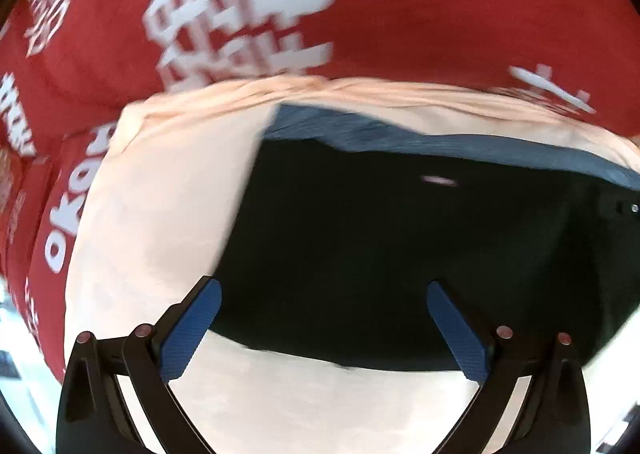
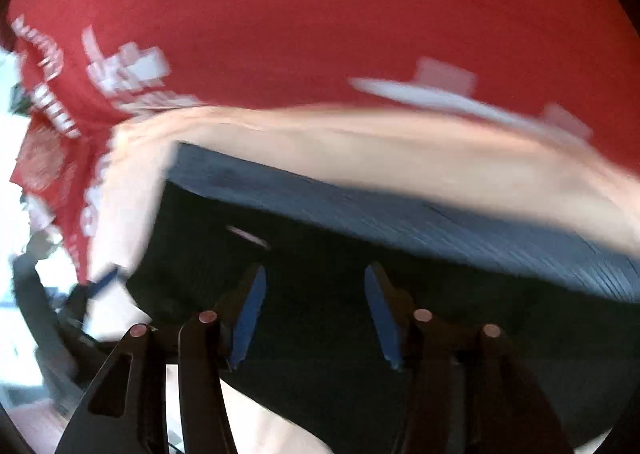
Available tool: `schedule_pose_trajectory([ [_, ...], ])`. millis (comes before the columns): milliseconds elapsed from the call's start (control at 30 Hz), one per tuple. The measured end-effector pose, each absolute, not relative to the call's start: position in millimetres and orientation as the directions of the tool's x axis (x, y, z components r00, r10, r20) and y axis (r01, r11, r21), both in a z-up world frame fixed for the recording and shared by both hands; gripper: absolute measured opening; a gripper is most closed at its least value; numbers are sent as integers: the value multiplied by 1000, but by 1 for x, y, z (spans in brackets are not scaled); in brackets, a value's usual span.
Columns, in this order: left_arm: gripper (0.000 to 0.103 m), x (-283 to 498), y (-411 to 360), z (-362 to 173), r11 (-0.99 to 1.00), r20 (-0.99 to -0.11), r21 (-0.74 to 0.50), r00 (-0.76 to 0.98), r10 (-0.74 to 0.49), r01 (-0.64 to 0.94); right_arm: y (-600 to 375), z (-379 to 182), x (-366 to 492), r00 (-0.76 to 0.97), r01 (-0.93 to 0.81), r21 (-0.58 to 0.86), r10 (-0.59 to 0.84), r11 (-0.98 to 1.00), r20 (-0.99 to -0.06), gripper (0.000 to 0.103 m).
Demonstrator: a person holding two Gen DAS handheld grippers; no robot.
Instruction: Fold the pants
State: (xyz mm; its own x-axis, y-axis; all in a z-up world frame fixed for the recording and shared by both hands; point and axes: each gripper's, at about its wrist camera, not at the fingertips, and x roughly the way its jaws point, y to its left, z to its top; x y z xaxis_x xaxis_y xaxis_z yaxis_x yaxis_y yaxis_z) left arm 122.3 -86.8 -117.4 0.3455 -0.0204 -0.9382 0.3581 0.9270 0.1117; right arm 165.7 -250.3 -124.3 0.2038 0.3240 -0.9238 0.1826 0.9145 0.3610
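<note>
The dark navy pants [image 1: 400, 234] lie folded on a pale peach cloth [image 1: 160, 213], with a lighter blue band along their far edge. They also show in the right wrist view [image 2: 320, 254]. My left gripper [image 1: 324, 290] is open, its blue pads [image 1: 192, 330] wide apart over the near edge of the pants, holding nothing. My right gripper [image 2: 316, 274] is open above the pants, blue pads [image 2: 250, 318] apart and empty. Both views are motion-blurred.
A red cloth with white lettering [image 1: 360, 13] covers the surface beyond the peach cloth; it also shows in the right wrist view [image 2: 320, 13]. The other gripper's dark body [image 2: 72, 306] shows at the left of the right wrist view. Bright floor lies at far left.
</note>
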Motion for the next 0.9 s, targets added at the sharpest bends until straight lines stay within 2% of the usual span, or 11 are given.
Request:
schedule_pose_trajectory([
  [200, 103, 82, -178, -114, 860, -948, 48, 293, -120, 508, -367, -110, 48, 246, 474, 325, 231, 819, -941, 56],
  [267, 103, 68, -215, -119, 838, -950, 25, 274, -150, 546, -378, -108, 37, 250, 492, 316, 216, 811, -944, 56],
  [333, 103, 53, -246, -136, 809, -962, 43, 242, -124, 586, -394, -109, 19, 249, 514, 299, 194, 804, -949, 56],
  [400, 103, 38, -262, -155, 782, -973, 111, 226, -39, 614, -412, -121, 1, 230, 543, 301, 206, 784, -951, 56],
  [467, 103, 30, -263, -148, 790, -958, 141, 284, -44, 597, -415, -131, -12, 213, 578, 313, 231, 754, -949, 55],
  [667, 103, 35, -262, -139, 827, -980, 134, 194, 30, 545, -430, -127, -66, 266, 618, 395, 291, 680, -919, 56],
  [833, 103, 30, -299, -114, 841, -970, 125, 244, -8, 526, -458, -129, -100, 305, 682, 429, 303, 593, -903, 56],
  [900, 103, 23, -323, -110, 828, -967, 110, 253, -39, 550, -493, -116, -120, 350, 713, 428, 247, 555, -904, 56],
])
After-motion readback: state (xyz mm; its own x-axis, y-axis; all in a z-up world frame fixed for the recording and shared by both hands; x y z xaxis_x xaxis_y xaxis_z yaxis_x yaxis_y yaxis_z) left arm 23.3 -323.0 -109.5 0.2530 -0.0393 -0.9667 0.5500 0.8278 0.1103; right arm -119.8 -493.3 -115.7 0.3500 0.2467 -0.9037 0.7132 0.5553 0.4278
